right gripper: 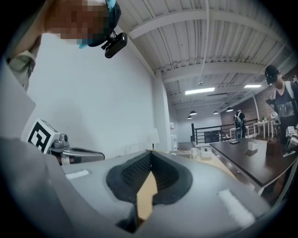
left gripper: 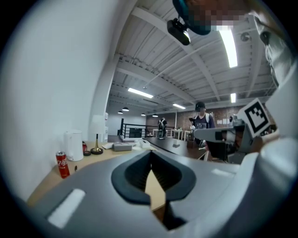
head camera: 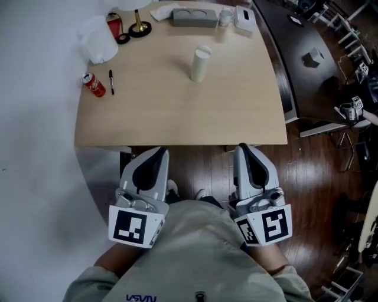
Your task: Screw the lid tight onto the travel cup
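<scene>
Both tools are held low, close to the person's body, short of the table's (head camera: 165, 115) near edge. The left gripper (head camera: 157, 153) has its jaws pressed together with nothing between them; its own view shows only a sliver of tan tabletop behind the dark pads. The right gripper (head camera: 243, 148) is the same, closed and empty. The travel cup (head camera: 200, 63) stands upright near the middle of the table, slightly toward the far side and well apart from both grippers, with nothing touching it. It is a white cylinder with a paler band at the top, probably the lid resting on it, though at this size I cannot tell whether it is threaded on or just sitting loose. No separate lid shows anywhere on the table. A soda can (head camera: 93, 84) and a pen (head camera: 111, 82) lie at the left edge. A white kettle (head camera: 99, 40), a brass lamp base (head camera: 140, 27), a grey tray (head camera: 194, 17) and a tissue box (head camera: 244, 17) sit along the far edge, all clear of the cup. As I judge it, the job has not started, since nothing is held and the cup is untouched. What seems left is reaching over the table, opening both grippers, steadying the cup body with one and gripping and turning the lid with the other until it is tight.
</scene>
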`<control>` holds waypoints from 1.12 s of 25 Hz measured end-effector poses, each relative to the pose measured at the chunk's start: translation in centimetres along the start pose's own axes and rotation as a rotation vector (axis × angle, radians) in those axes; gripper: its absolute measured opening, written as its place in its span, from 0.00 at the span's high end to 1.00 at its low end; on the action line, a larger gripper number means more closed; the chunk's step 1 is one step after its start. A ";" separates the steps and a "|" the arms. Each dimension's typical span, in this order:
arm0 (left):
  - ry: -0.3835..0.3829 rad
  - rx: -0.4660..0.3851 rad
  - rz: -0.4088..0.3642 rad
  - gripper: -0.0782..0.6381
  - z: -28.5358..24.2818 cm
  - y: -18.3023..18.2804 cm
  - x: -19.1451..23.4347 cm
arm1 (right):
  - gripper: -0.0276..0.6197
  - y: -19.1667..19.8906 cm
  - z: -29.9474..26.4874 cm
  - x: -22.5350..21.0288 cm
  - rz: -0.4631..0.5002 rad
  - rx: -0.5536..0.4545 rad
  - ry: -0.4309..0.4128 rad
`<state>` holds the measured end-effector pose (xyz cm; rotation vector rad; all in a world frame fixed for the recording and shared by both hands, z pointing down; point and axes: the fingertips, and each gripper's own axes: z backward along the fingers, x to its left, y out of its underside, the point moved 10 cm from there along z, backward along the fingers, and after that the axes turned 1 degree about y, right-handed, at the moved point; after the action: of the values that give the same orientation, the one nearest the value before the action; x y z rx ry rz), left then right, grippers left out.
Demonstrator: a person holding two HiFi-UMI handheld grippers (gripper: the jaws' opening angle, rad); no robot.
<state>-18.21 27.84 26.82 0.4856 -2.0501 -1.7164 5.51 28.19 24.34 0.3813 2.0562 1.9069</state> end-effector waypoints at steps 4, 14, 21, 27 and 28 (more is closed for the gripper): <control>-0.036 0.020 -0.057 0.89 2.2 1.9 -2.0 | 0.96 1.0 2.8 -0.1 -0.004 -0.010 -0.034; -0.131 0.081 -0.022 0.89 4.9 4.0 -8.0 | 0.96 3.7 8.0 -1.7 -0.021 0.037 -0.139; -0.109 0.076 -0.001 0.89 5.5 5.5 -9.0 | 0.96 4.7 9.2 -1.6 -0.030 0.043 -0.148; -0.038 0.057 -0.022 0.89 4.8 4.4 -6.9 | 0.96 3.7 8.7 -0.5 -0.025 0.025 -0.059; -0.018 0.055 -0.028 0.89 4.8 4.2 -6.5 | 0.96 3.7 8.6 0.0 -0.027 0.025 -0.040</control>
<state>-15.19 35.96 29.60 0.5199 -2.1176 -1.6902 8.94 36.32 27.46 0.3918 2.0509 1.8446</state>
